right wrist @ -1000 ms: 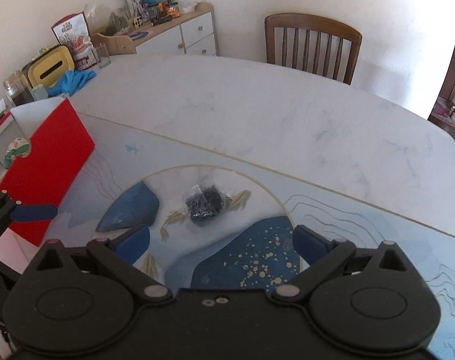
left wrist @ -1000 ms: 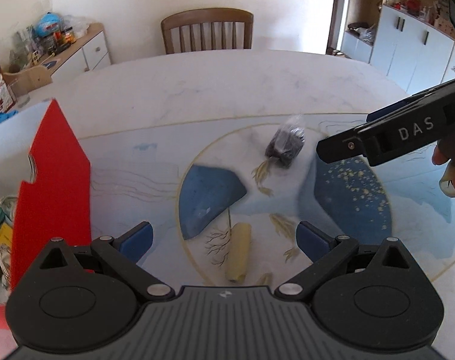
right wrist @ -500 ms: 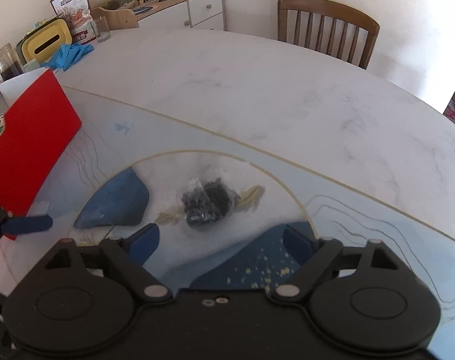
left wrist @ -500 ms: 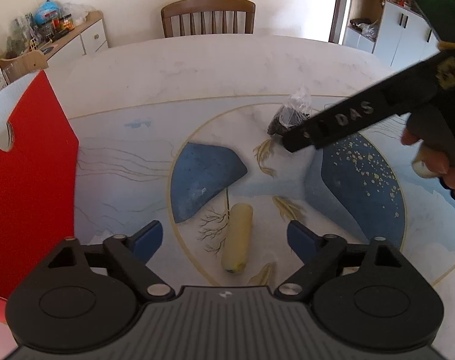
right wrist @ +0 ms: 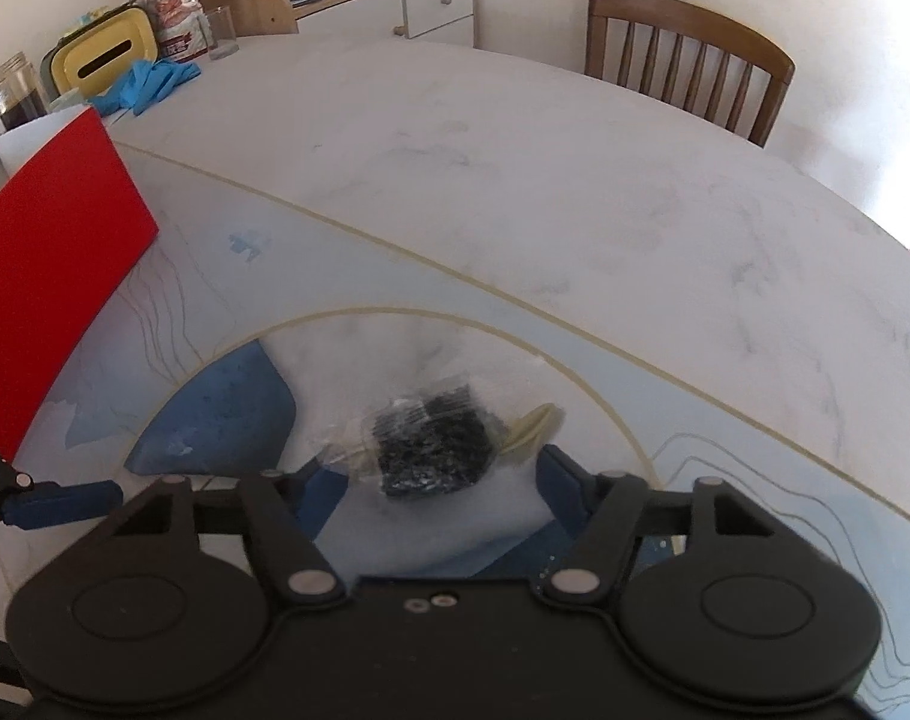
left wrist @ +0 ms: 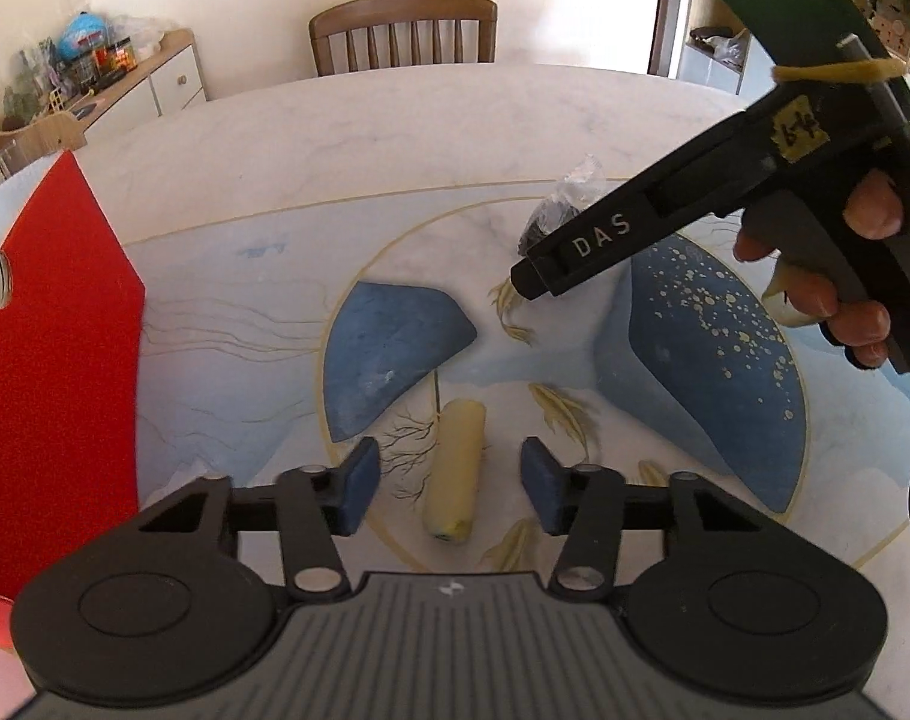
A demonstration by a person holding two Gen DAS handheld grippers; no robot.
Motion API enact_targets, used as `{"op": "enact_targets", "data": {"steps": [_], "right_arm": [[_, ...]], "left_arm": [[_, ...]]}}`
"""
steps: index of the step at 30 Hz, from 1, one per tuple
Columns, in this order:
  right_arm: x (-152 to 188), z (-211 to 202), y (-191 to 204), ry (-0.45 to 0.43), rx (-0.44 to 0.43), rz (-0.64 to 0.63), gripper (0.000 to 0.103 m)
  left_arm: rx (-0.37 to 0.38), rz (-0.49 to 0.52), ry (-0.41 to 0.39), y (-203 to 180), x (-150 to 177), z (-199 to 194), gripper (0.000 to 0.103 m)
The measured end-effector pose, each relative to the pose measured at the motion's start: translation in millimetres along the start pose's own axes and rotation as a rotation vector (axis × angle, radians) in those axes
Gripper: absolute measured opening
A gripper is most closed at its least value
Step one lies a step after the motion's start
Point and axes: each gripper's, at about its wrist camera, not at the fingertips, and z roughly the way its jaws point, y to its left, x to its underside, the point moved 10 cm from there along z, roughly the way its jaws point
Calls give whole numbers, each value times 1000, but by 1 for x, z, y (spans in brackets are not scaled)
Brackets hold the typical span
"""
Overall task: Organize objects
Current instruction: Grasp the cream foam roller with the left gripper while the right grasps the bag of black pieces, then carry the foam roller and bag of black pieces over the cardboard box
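The left hand-held gripper (left wrist: pixel 449 489) is spread wide, its blue pads (left wrist: pixel 359 483) well apart and touching nothing. Between them, and reaching a little ahead of the fingertips, lies a pale yellow roll (left wrist: pixel 455 471) flat on the bench (left wrist: pixel 395 138), its long axis running roughly along the fingers, with a gap to each pad on either side. Beyond the roll are the painted blue shapes of the bench top, and to the left stands a red box (left wrist: pixel 59 348).

The right hand-held gripper (right wrist: pixel 434 483) is likewise released, its two blue pads (right wrist: pixel 559 489) parted. A clear plastic bag of dark pieces (right wrist: pixel 434 447) lies on the bench just ahead of and between those pads, slightly blurred; whether either pad touches the plastic cannot be told. From the left wrist camera this same gripper appears from the side, its black body marked "DAS" held by the person's right hand (left wrist: pixel 838 276), its tip lowered over the bag (left wrist: pixel 553 210), which is partly hidden behind it.

The bag sits further out on the bench than the roll and to its right. At the far edge of the bench stands a wooden chair (right wrist: pixel 688 60), and a sideboard (right wrist: pixel 431 0) crowded with small items lines the wall.
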Motion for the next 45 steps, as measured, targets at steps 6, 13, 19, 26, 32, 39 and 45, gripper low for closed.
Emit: {"op": "enact_targets", "data": {"steps": [6,13,19,26,32,39,45], "right_arm": [[-1,-1,-2,-7,18,-6,41],[1,-4,-1,-9,42,-36,31],[4,-20,6,-21,40,-53,31],[17,-50,22,-17,-2,-53,31],[25,-81,42,-30,-30,-71,30],[24,-110,65,-38,-63,-67,31],[13,-131,83,-67,-77,-53,31]], "left_arm": [[3,38,-5,-8,0,-4,32],[-11,52,-14,-8,-1,-9,17],[-10,27,-12,-4,1,-12,16],[3,2,-32,-2,-1,-28,16],[21,-51,-39,7,-3,-49,16],[36,-133,-34,24,-7,-77,16],[29,-177,-54,48,-15,-105,16]]}}
